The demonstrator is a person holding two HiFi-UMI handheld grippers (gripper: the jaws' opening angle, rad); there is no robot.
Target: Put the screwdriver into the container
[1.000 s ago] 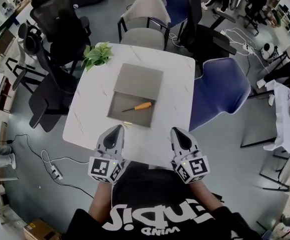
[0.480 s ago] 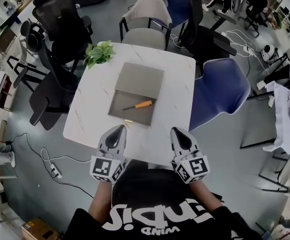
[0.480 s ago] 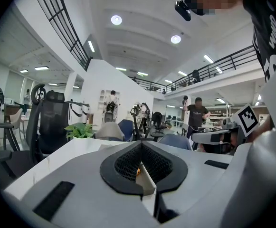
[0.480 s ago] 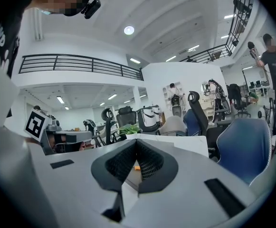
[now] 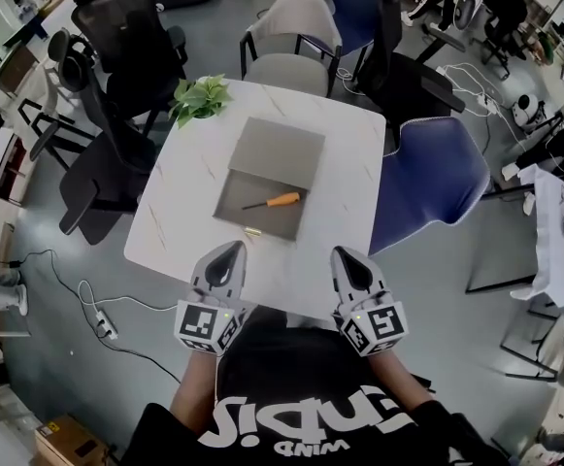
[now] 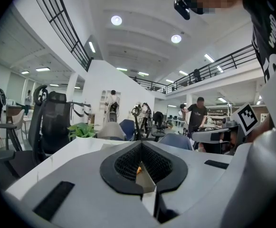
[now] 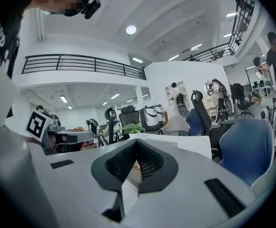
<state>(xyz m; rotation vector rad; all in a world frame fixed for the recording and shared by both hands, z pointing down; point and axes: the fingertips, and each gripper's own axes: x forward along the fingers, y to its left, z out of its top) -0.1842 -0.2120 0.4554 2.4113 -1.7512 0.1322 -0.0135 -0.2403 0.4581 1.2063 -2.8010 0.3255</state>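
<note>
L gripper (image 5: 232, 248) & R gripper (image 5: 344, 253) low by torso, over table (image 5: 180, 212) near edge. Both jaw pairs pressed together, nothing btwn. Mid-table: grey container (image 5: 229, 205), screwdriver (image 5: 273, 201) lying inside, orange handle to right. Prob. lid (image 5: 277, 149) flat beyond. Placement looks done; next, maybe shut lid.

An open-plan office or lab hall — black mesh office chairs (image 5: 116, 32) and blue padded chairs (image 5: 427, 178) ring a white worktop (image 5: 180, 202), with a railed mezzanine (image 7: 80, 63) and round ceiling lights (image 6: 116, 20) overhead.
</note>
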